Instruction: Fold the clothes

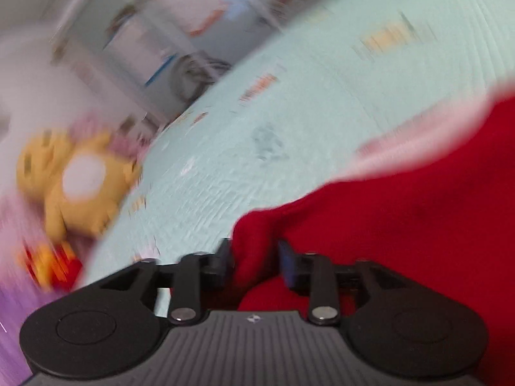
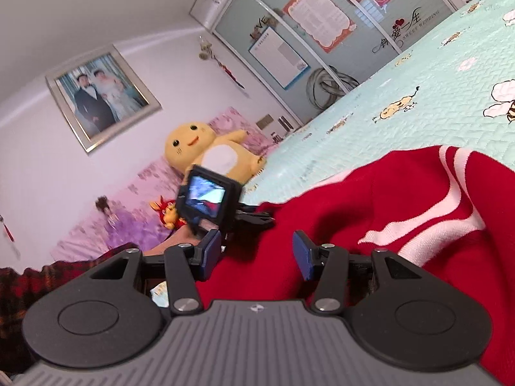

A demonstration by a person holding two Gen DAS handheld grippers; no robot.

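A red garment [image 1: 402,225] with white stripes [image 2: 450,206] lies bunched on the pale green quilted bed [image 1: 257,128]. In the blurred left wrist view, my left gripper [image 1: 254,257] is shut on a raised fold of the red cloth, which fills the gap between its fingers. In the right wrist view the left gripper [image 2: 257,218] shows at the garment's left edge, with its camera unit behind it. My right gripper [image 2: 257,254] stands open, its blue pads [image 2: 302,257] wide apart over the red cloth [image 2: 354,257].
A yellow plush toy [image 2: 206,148] and a small red-orange toy [image 2: 167,214] sit by the pink headboard [image 2: 135,199]. A plaid sleeve [image 2: 48,276] shows at the lower left. The bedspread [image 2: 418,96] stretches away to the right, and a wardrobe [image 2: 289,32] stands behind.
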